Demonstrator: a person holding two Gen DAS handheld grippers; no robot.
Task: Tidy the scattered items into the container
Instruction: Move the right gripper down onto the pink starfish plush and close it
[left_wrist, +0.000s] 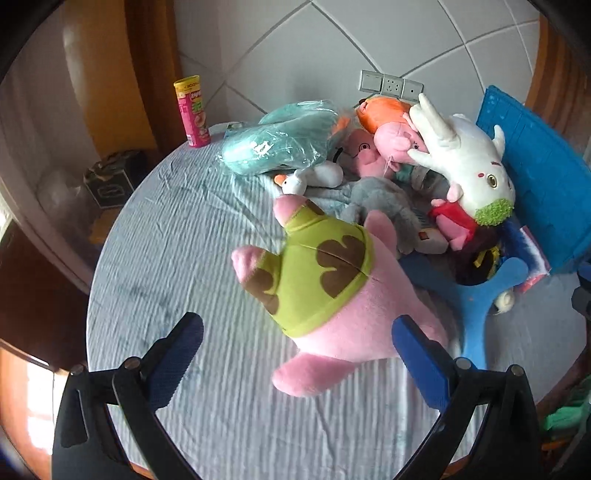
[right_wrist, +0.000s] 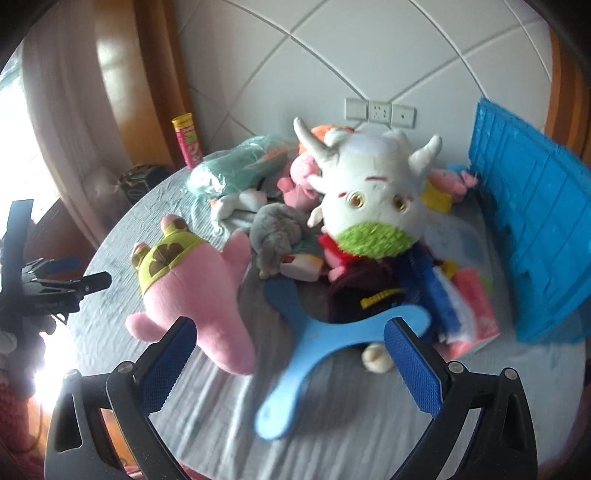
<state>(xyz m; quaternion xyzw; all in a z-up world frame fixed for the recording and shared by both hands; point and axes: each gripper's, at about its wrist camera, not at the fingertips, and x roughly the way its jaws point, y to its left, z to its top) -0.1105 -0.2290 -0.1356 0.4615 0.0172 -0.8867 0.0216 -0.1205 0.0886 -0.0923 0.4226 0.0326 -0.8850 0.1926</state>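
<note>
A pile of plush toys lies on a round table with a light striped cloth (left_wrist: 184, 240). A pink star plush in green shorts (left_wrist: 325, 280) lies nearest my left gripper (left_wrist: 299, 339), which is open and empty just in front of it. The same plush shows in the right wrist view (right_wrist: 192, 288). A white horned plush (right_wrist: 369, 199) sits on top of the pile. A blue Y-shaped toy (right_wrist: 314, 339) lies between the fingers of my right gripper (right_wrist: 288, 343), which is open and empty. A blue plastic crate (right_wrist: 532, 229) stands at the right, tipped up.
A pink and yellow snack can (left_wrist: 192, 110) stands at the table's far edge. A teal plush in a plastic bag (left_wrist: 273, 144), a grey plush (left_wrist: 380, 206) and pink plushes (left_wrist: 391, 140) lie in the pile. A tiled wall with sockets (left_wrist: 391, 85) is behind.
</note>
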